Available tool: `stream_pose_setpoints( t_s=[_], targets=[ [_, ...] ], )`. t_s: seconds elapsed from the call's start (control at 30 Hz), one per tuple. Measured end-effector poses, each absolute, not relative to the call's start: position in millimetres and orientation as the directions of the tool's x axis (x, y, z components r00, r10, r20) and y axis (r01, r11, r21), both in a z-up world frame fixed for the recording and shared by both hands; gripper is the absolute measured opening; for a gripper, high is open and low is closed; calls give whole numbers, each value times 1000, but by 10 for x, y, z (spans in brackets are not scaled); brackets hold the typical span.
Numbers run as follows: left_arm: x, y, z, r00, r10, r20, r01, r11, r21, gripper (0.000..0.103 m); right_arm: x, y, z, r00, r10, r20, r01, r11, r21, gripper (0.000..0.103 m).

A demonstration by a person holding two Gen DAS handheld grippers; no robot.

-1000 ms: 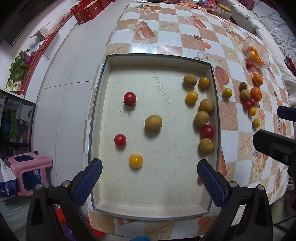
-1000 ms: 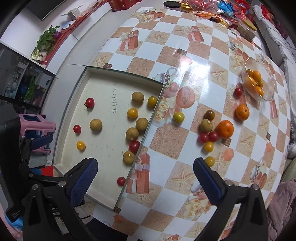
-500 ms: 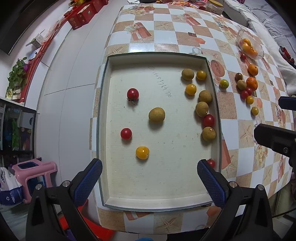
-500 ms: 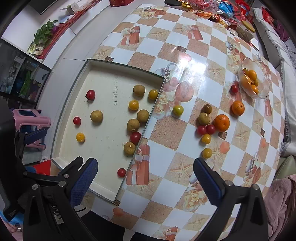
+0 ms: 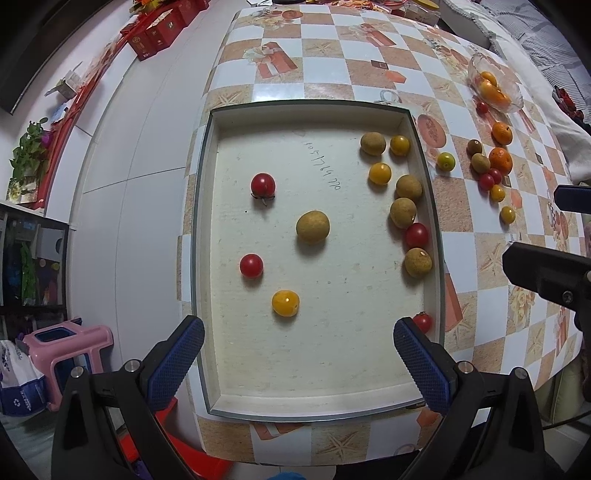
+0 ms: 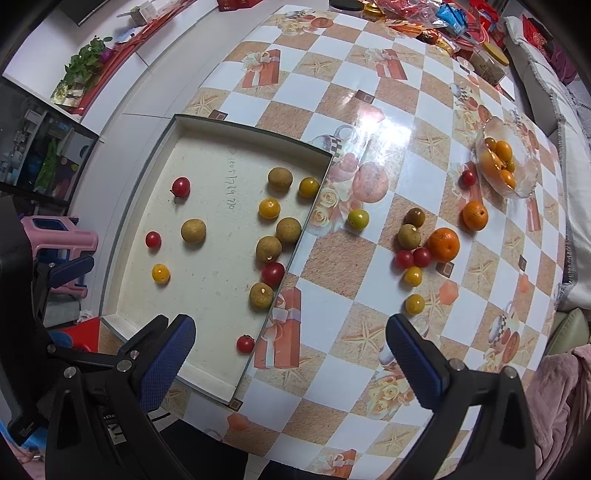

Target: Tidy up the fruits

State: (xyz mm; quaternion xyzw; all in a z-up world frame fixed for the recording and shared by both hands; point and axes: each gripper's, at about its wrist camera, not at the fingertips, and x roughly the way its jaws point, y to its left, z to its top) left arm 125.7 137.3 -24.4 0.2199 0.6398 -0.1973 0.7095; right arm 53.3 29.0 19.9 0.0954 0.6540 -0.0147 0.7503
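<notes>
A shallow cream tray [image 5: 314, 400] [image 6: 207, 384] lies on the checkered table, holding several red and yellow cherry tomatoes and brown round fruits, such as a brown one [image 5: 312, 227] near its middle. More loose fruit lies on the table to the right: a green-yellow one [image 6: 358, 219], two oranges [image 6: 443, 244], tomatoes and brown fruits. My left gripper [image 5: 298, 356] hovers open above the tray's near end, holding nothing. My right gripper [image 6: 291, 352] hangs open above the tray's near right corner, also with nothing in it.
A glass bowl [image 6: 524, 184] of orange fruit stands at the table's far right. Packets and jars [image 6: 461, 33] crowd the far end. A pink stool [image 5: 62, 347] and a dark shelf unit [image 5: 29, 258] stand on the floor to the left.
Both grippers have risen and pulled back, so the tray and table look smaller. A red tomato by the tray's near right wall has come into the left view. No fruit moved.
</notes>
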Motion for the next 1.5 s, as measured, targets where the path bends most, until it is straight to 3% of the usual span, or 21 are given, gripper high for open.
stream_pose_setpoints(
  t_s=[1.5],
  targets=[
    [1149, 1375, -354, 91, 31, -995, 550, 832, 76, 103, 462, 364, 170, 130, 104, -986, 127, 985, 120, 103]
  ],
)
